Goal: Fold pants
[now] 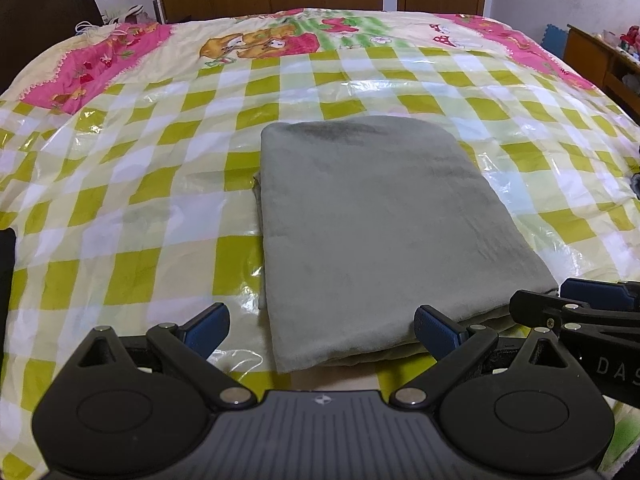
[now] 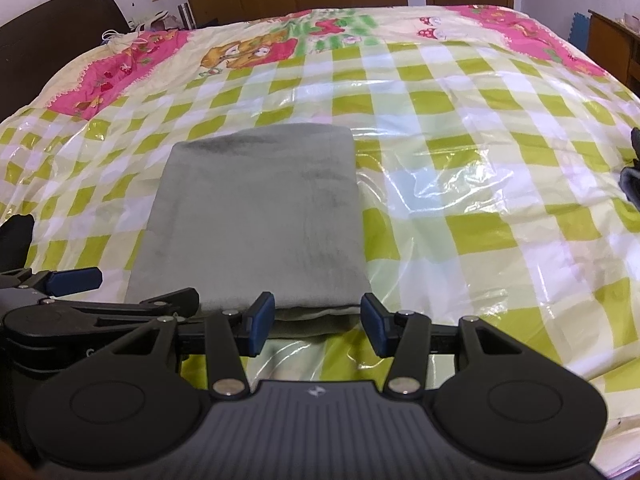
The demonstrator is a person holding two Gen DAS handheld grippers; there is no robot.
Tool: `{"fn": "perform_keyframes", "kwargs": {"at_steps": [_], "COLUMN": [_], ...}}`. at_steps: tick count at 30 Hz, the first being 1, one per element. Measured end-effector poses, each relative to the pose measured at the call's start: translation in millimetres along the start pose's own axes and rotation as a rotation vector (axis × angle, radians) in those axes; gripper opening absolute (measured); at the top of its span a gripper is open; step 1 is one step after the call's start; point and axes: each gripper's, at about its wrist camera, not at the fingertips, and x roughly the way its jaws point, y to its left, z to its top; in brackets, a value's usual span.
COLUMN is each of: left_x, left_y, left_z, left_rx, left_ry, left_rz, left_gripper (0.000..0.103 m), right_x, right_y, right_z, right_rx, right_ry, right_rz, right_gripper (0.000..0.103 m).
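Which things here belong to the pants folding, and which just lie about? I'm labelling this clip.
Job:
folded grey pants
left tongs, open
right tongs, open
checked plastic sheet beneath

Lying about:
cartoon quilt
white cord
side shelf

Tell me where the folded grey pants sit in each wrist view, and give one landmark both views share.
Left wrist: the folded grey pants lie centre-right, their near edge between the open fingers of the left gripper.
Right wrist: they lie centre-left, near edge by the right gripper.
Shared landmark: the orange animal print on the bedcover beyond them.
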Motion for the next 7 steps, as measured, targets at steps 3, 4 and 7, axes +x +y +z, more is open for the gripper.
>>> {"fn": "perform_keyframes", "kwargs": {"at_steps": [3, 4, 7], "left_x": [-0.9, -1.1, -2.5], "left_y": [0.5, 0.0, -0.8], "left_z": [-0.5, -0.4, -1.6], "left_rx": [0.002, 0.003, 0.005], "left_ry": [-0.003, -0.004, -0.006], "left_rz": [0.004, 0.007, 0.011], "left_gripper": [0.103, 0.103, 0.103], "right_x": [0.5, 0.3, -0.2], "right_y": [1.1, 1.1, 1.1], "right_z": [-1.1, -1.3, -1.8], "right_rx": [-0.002, -0.002, 0.0], "right_ry": [0.002, 0.002, 0.0], "right_rz": [0.0, 0.001, 0.002], "right_gripper": [0.049, 0.049, 0.049]}}
